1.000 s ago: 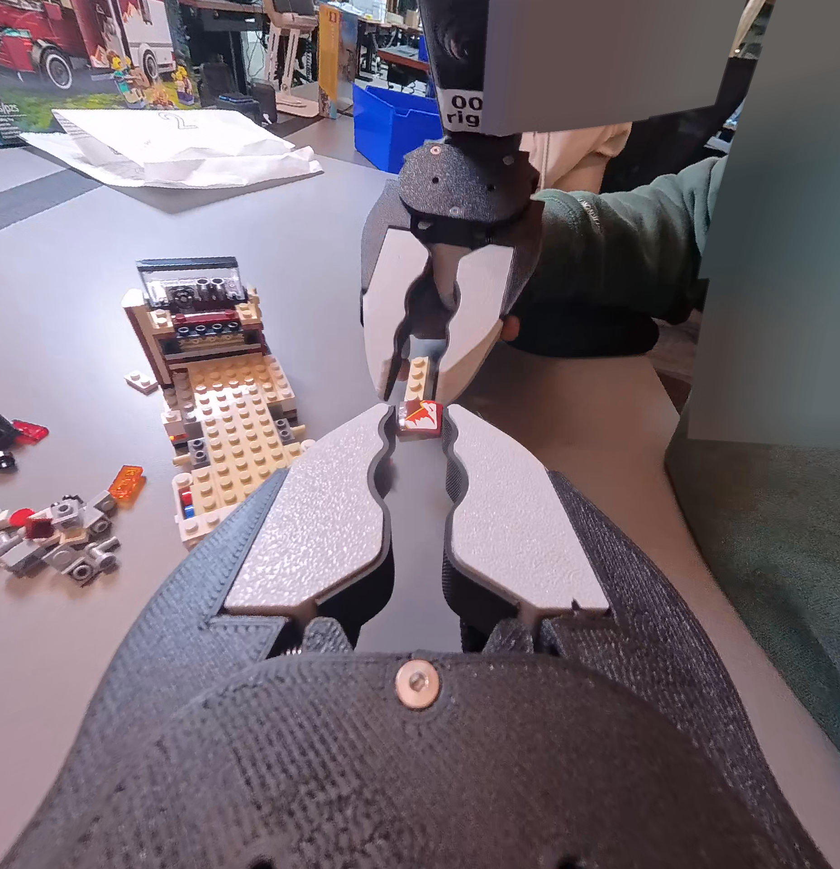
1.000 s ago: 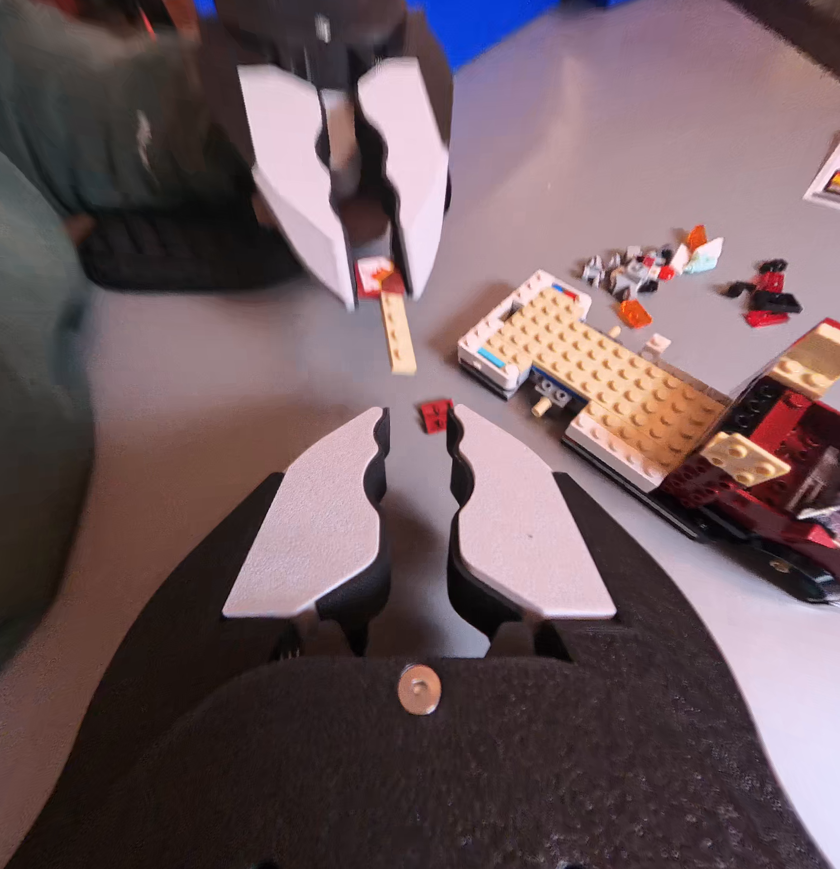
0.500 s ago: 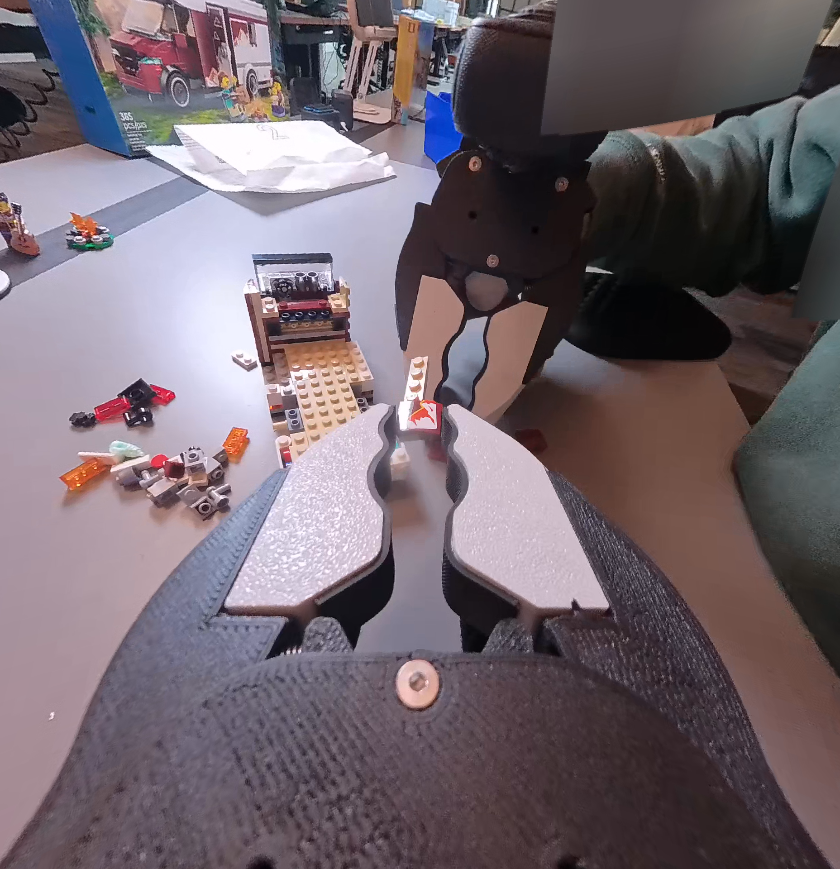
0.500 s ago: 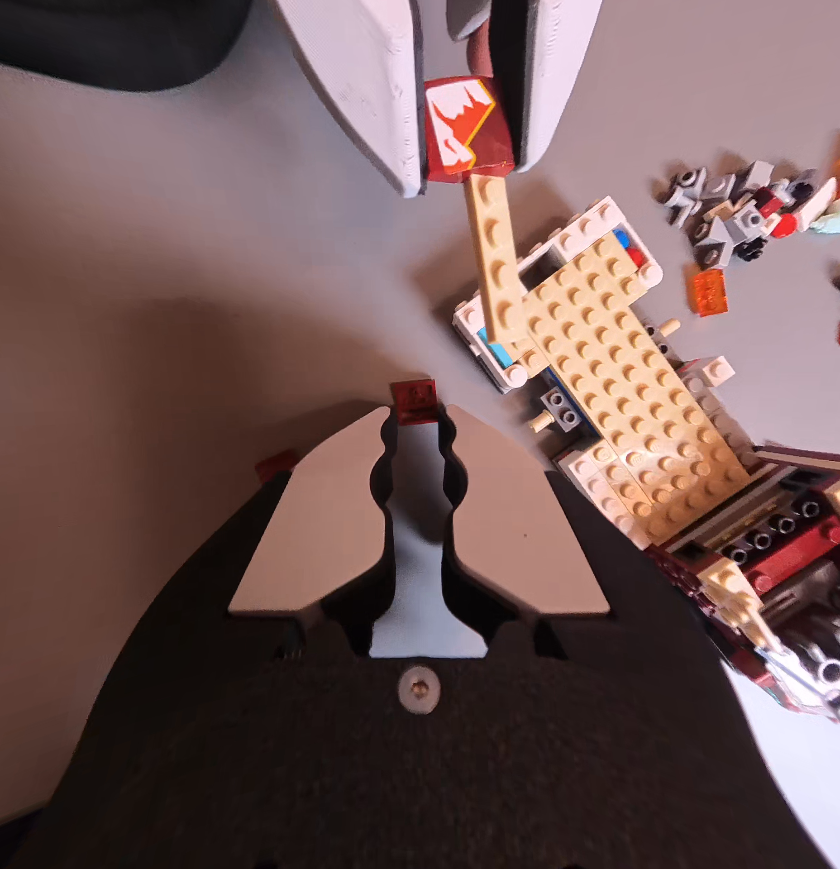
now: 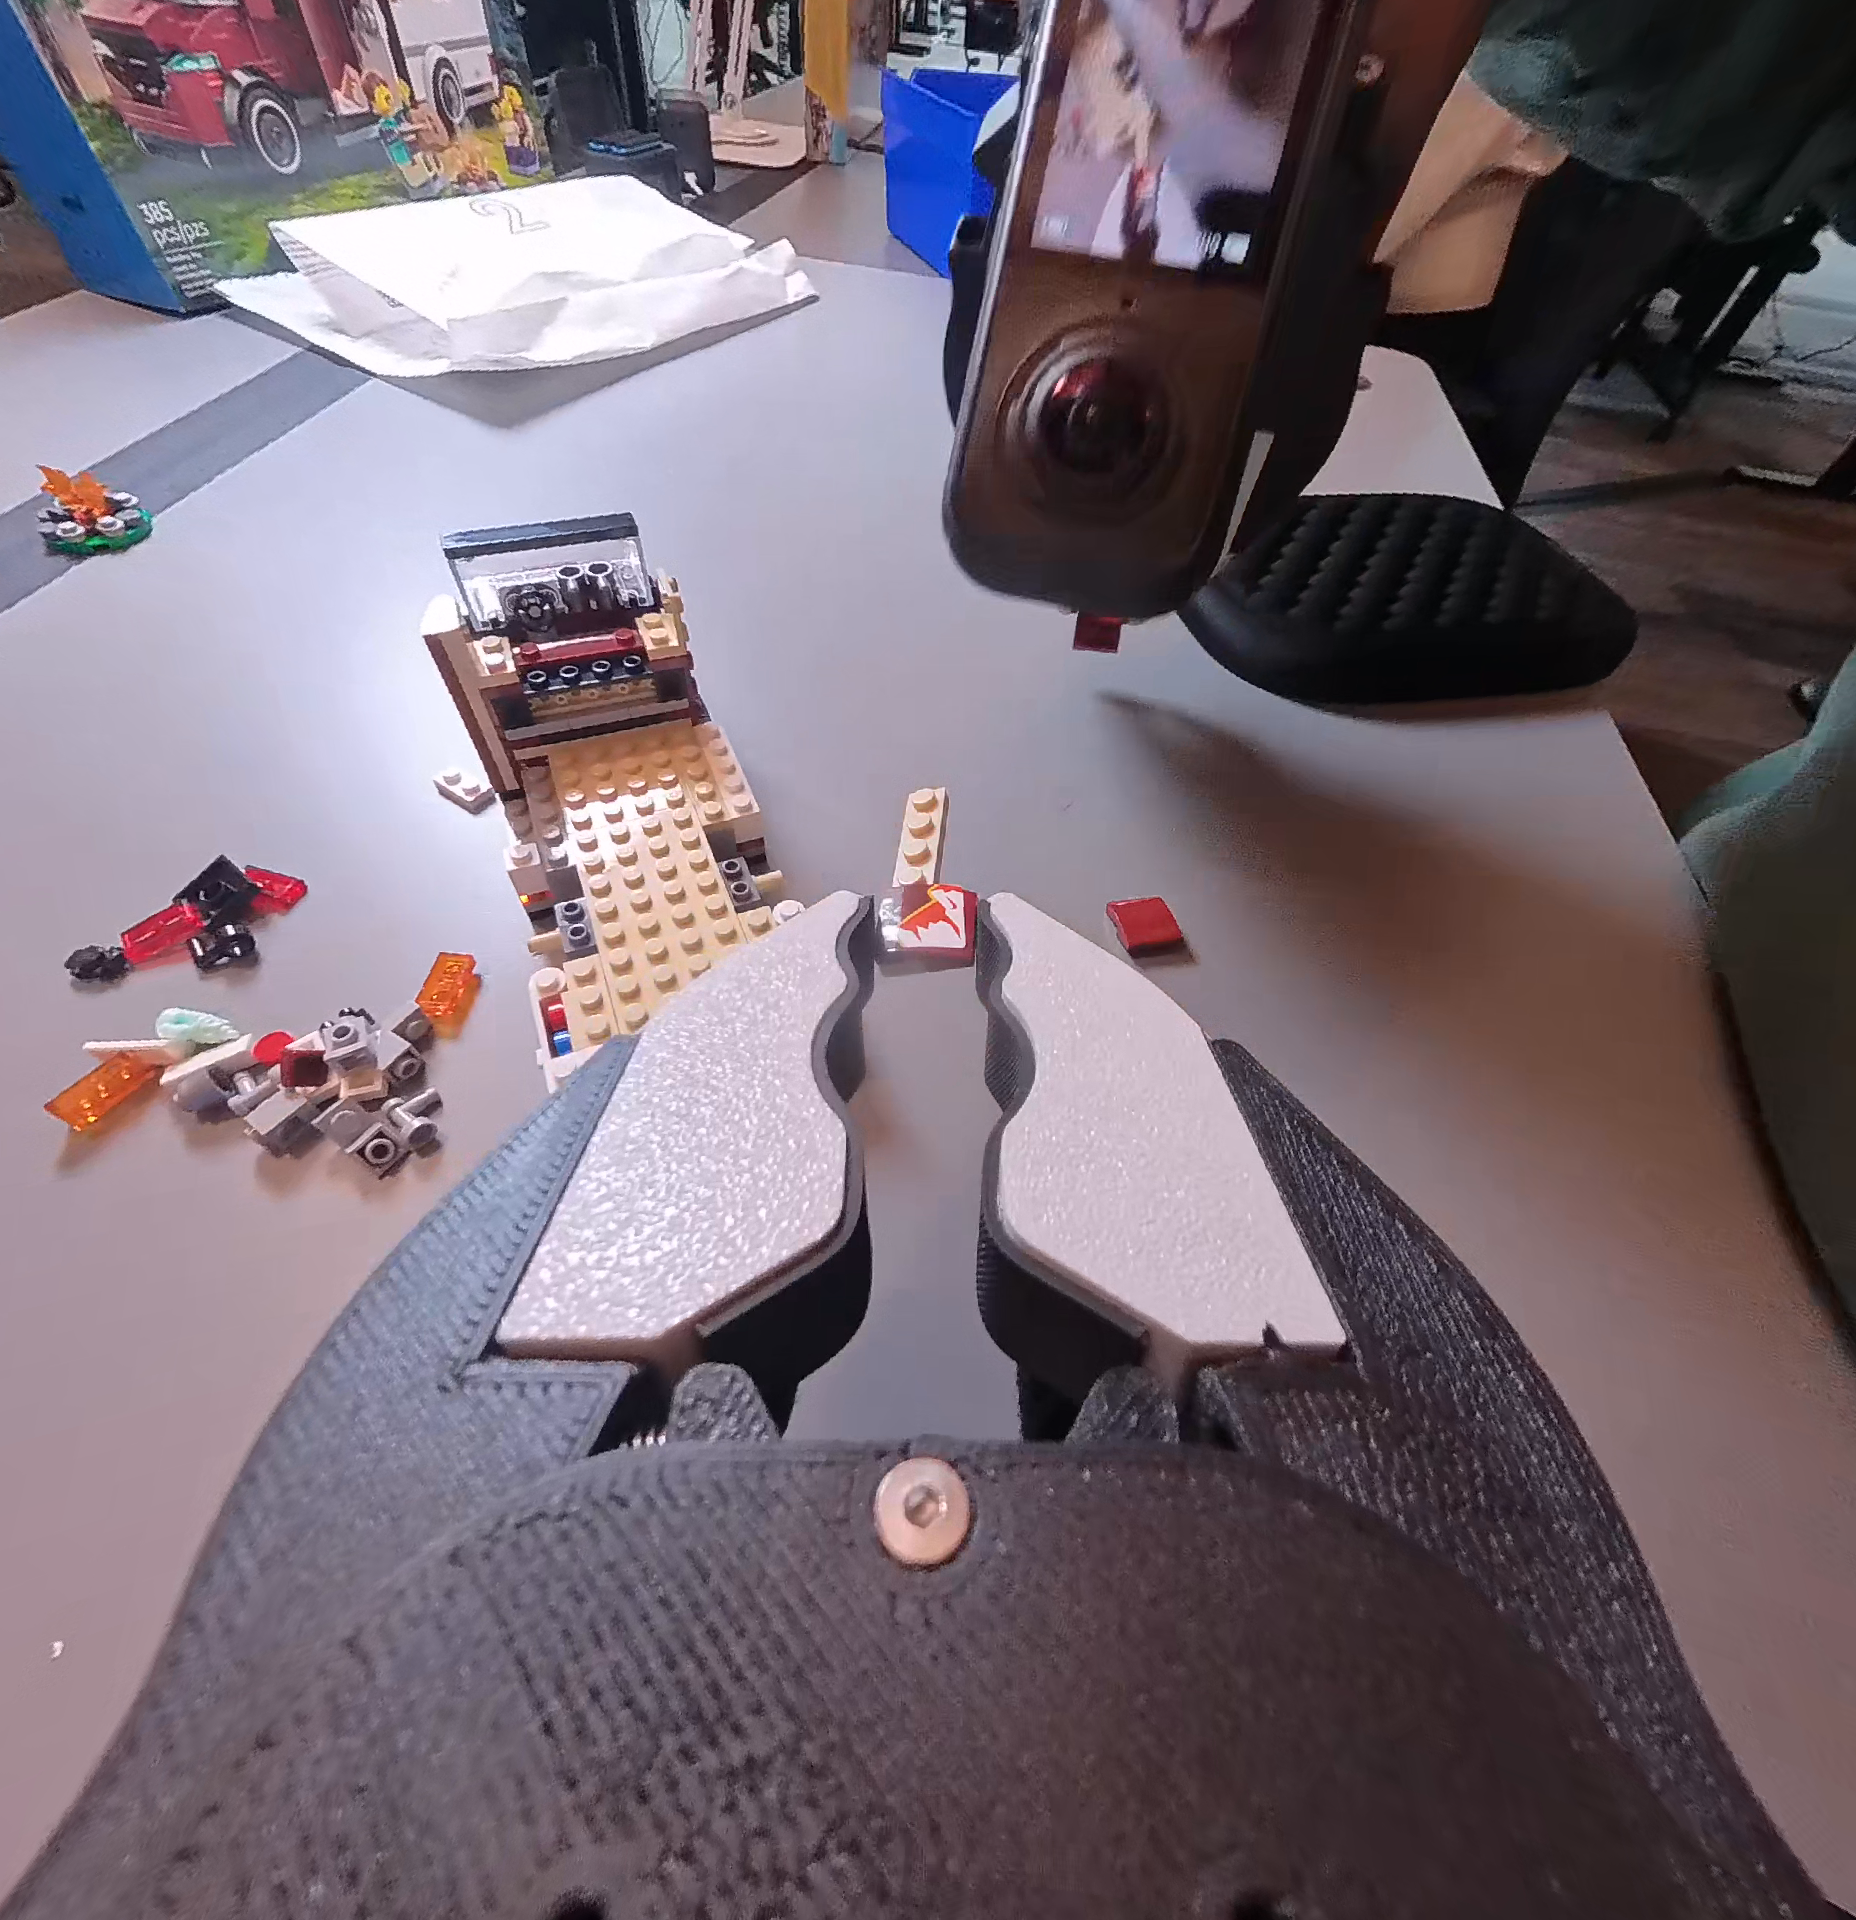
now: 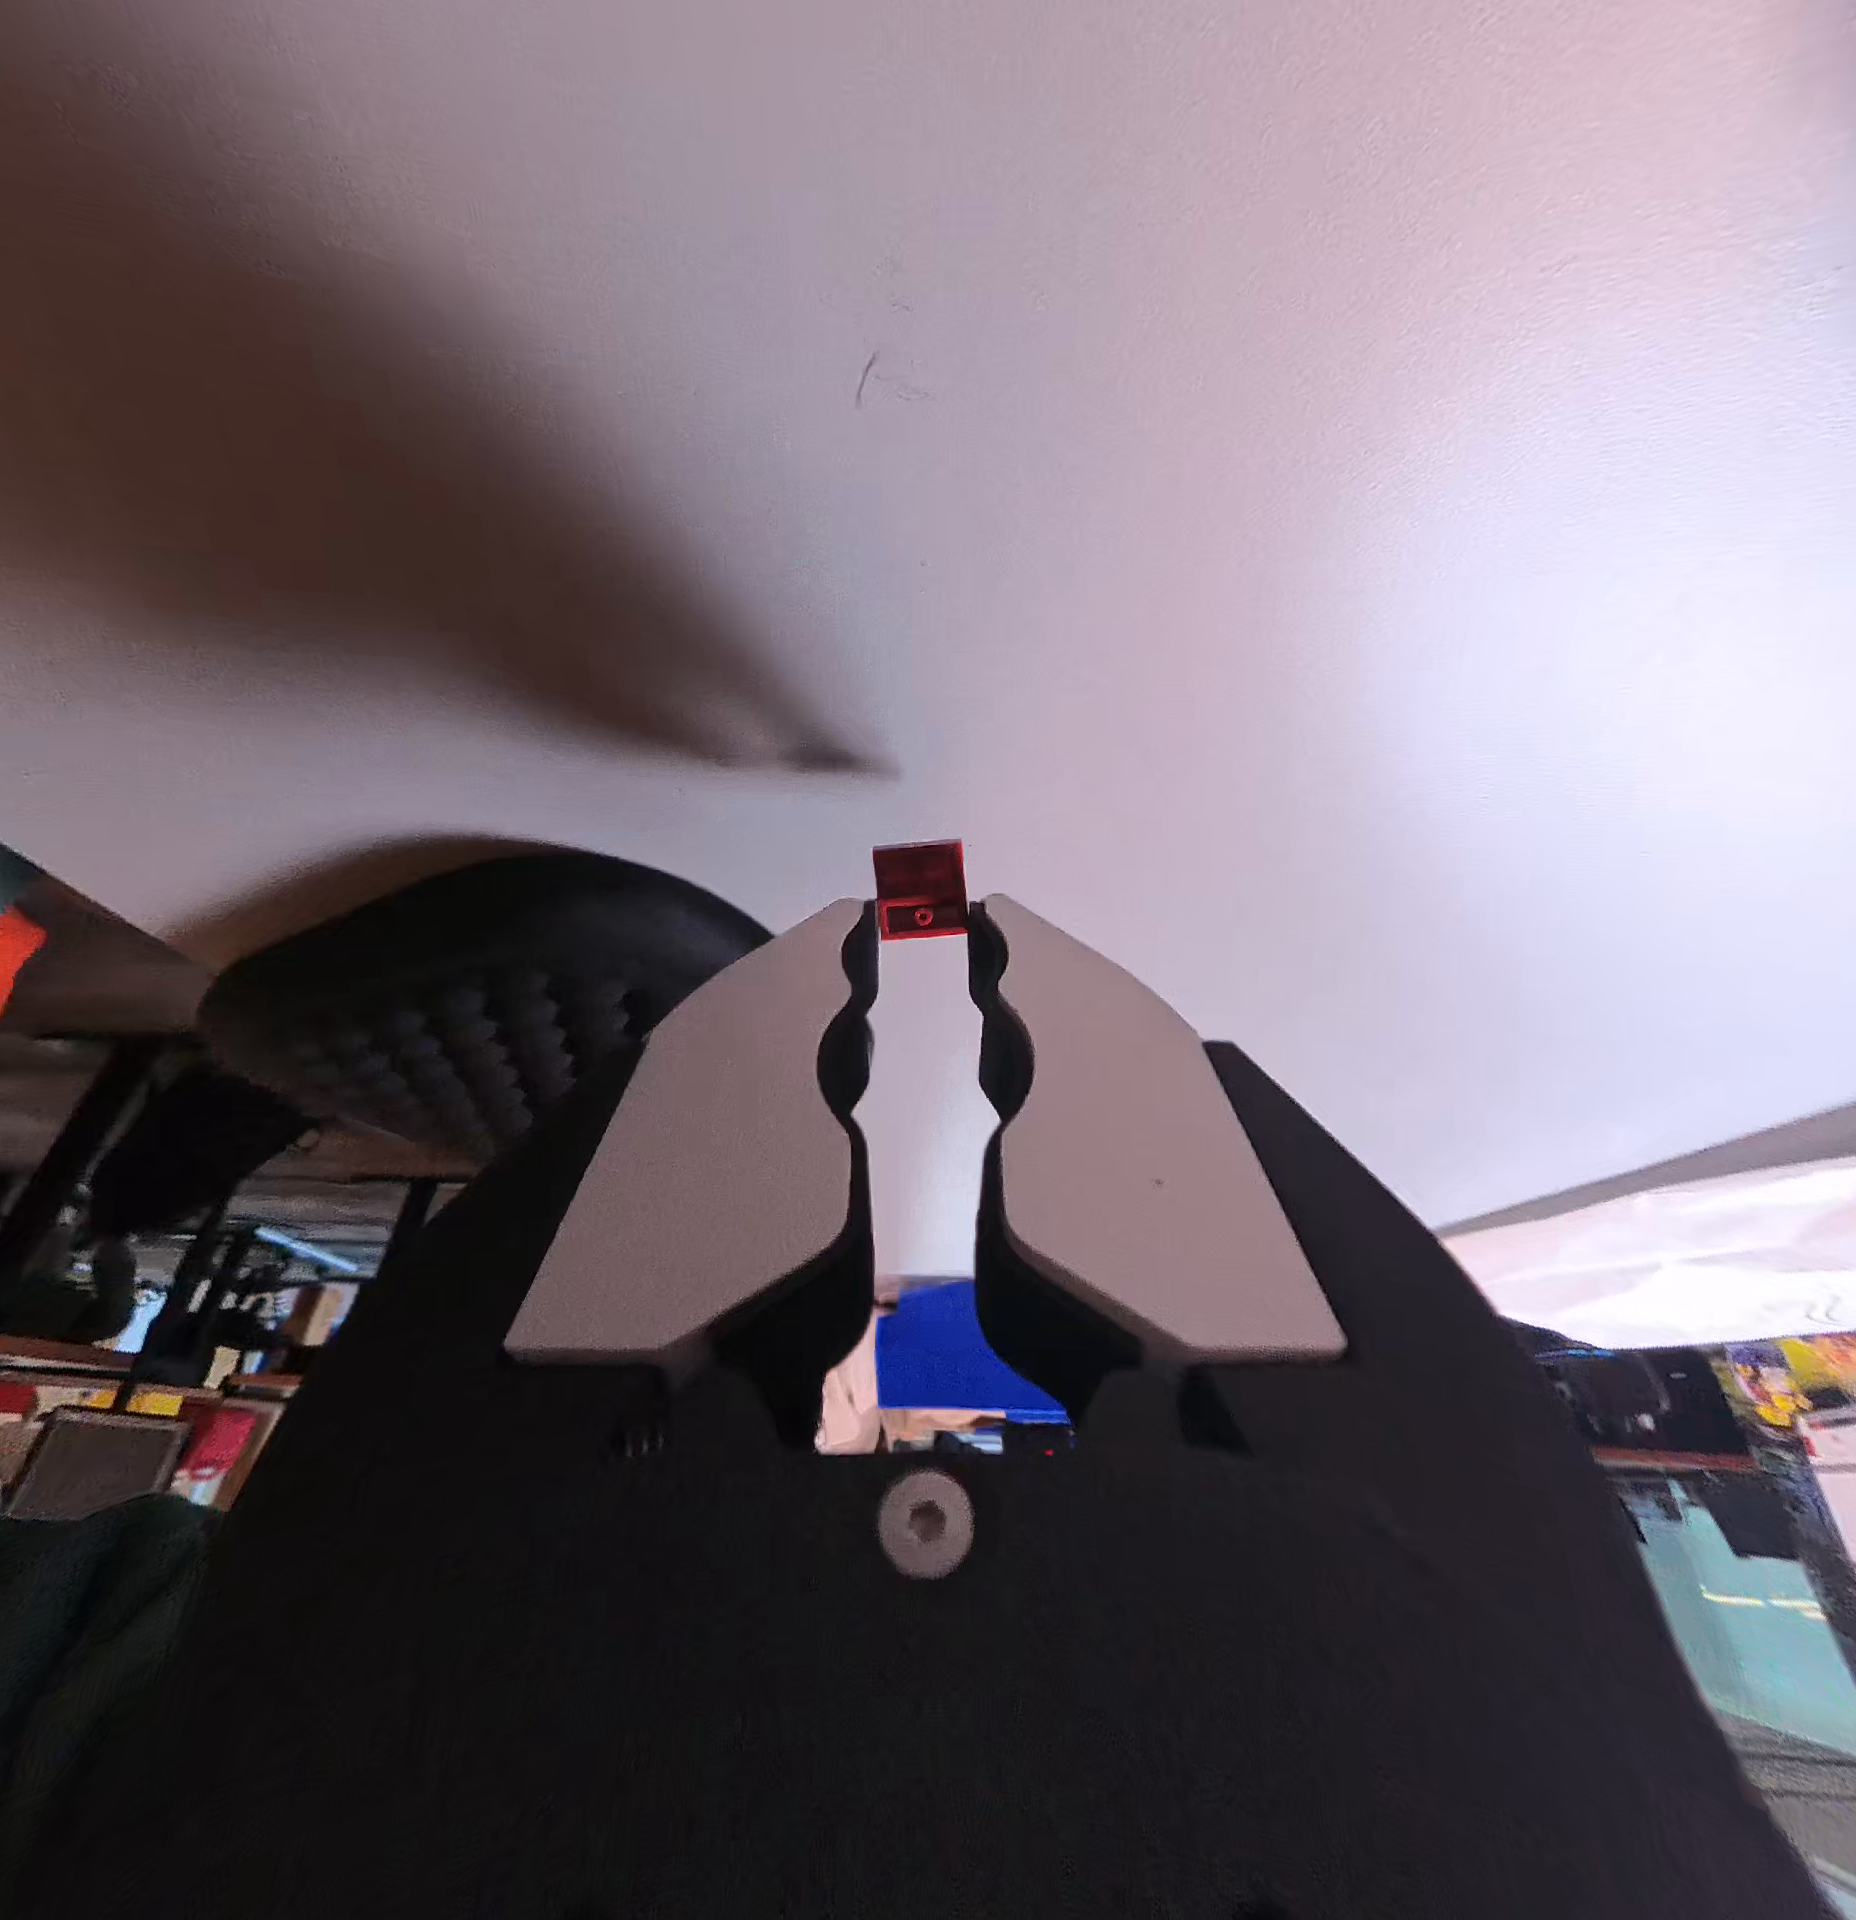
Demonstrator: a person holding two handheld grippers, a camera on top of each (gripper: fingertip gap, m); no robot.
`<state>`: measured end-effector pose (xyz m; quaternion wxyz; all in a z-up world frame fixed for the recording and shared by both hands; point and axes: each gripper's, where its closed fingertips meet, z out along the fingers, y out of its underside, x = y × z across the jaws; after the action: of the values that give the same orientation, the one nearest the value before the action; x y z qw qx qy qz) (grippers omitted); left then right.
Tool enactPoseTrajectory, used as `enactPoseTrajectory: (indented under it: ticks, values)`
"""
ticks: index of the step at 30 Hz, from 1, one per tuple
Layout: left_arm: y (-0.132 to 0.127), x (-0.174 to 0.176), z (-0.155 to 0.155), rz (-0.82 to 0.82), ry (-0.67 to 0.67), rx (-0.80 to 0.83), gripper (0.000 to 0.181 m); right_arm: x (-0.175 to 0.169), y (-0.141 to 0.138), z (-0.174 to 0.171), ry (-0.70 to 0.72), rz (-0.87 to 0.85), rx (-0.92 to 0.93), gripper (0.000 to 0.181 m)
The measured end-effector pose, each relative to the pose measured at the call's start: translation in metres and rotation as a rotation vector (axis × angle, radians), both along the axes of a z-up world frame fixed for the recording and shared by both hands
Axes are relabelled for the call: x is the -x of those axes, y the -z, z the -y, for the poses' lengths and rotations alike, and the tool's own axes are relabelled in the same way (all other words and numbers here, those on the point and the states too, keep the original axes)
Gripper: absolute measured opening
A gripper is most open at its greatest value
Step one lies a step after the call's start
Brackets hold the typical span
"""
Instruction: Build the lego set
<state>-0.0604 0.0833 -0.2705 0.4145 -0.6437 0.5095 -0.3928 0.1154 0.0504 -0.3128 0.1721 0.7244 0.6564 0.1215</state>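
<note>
While the left gripper (image 5: pixel 926 920) pinches a dark-red printed tile (image 5: pixel 936 916) joined to a studded tan plate (image 5: pixel 920 837), the jaws narrow. Only the right wrist view shows the right gripper (image 6: pixel 922 914) clamping a small red brick (image 6: pixel 920 889) above the matte grey tabletop (image 6: pixel 1319 520). The partly built camper (image 5: pixel 612 748) stands left.

Left gripper (image 5: pixel 926 923): jaws closed on a dark red printed tile (image 5: pixel 936 918) joined to a tan plate (image 5: pixel 920 837)
Loose dark red tile (image 5: pixel 1144 925): on the table (image 5: pixel 1007 644), just right of the fingertips
Tan van build (image 5: pixel 612 790): left of the gripper
Small loose pieces (image 5: pixel 280 1070): far left
</note>
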Motion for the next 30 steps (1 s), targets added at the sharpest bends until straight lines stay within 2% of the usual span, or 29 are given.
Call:
enactPoseTrajectory:
  ticks: [3,7,13,20,25,30]
  values:
    - [-0.001,0.002,-0.001,-0.002,-0.007,-0.007,0.018,0.018,0.008,-0.004,-0.011,-0.060,0.003,0.017]
    - [-0.001,0.002,-0.001,0.001,-0.007,-0.003,0.018,0.045,0.006,-0.004,0.025,-0.279,0.005,0.028]
    - [0.003,0.001,0.001,-0.011,0.003,-0.004,0.018,0.059,-0.004,-0.006,0.098,-0.564,-0.040,0.030]
    - [0.007,0.001,0.002,-0.022,0.014,0.002,0.018,0.065,0.006,0.000,0.083,-0.724,-0.104,0.024]
    - [0.008,0.000,0.003,-0.026,0.017,0.002,0.018,0.097,0.004,0.018,0.050,-0.887,-0.094,0.024]
    - [0.010,0.000,0.004,-0.042,0.025,-0.004,0.018,0.121,0.018,0.029,0.094,-0.870,-0.073,0.027]
